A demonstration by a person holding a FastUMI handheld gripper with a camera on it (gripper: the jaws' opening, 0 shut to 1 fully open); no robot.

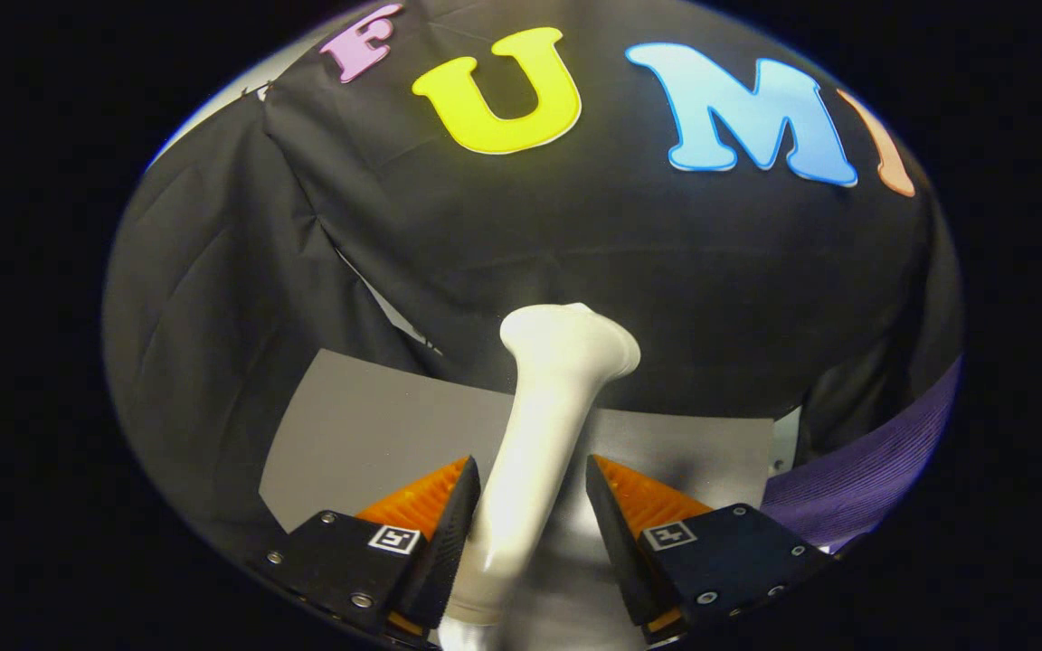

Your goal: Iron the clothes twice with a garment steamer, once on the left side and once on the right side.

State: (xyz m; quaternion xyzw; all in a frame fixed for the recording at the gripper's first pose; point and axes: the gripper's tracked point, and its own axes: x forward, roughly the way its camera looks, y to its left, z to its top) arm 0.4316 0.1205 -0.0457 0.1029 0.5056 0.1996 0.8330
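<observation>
A black cloth wall (575, 235) hangs across the back of the booth, creased and folded, with a seam running toward 7 o'clock where 2 panels (204, 298) meet. A pale gap (213, 99) shows past the cloth's edge at 10 o'clock. Below lies a flat grey surface (367, 434). At 4 o'clock sits a strip of purple ribbed fabric (874, 470). The light is dim, brightest on the grey surface.

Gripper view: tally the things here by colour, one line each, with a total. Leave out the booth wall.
White: 1, the garment steamer, its handle between the gripper fingers.
Grey: 1, the table surface.
Purple: 1, the cloth beside the table.
Total: 3
</observation>
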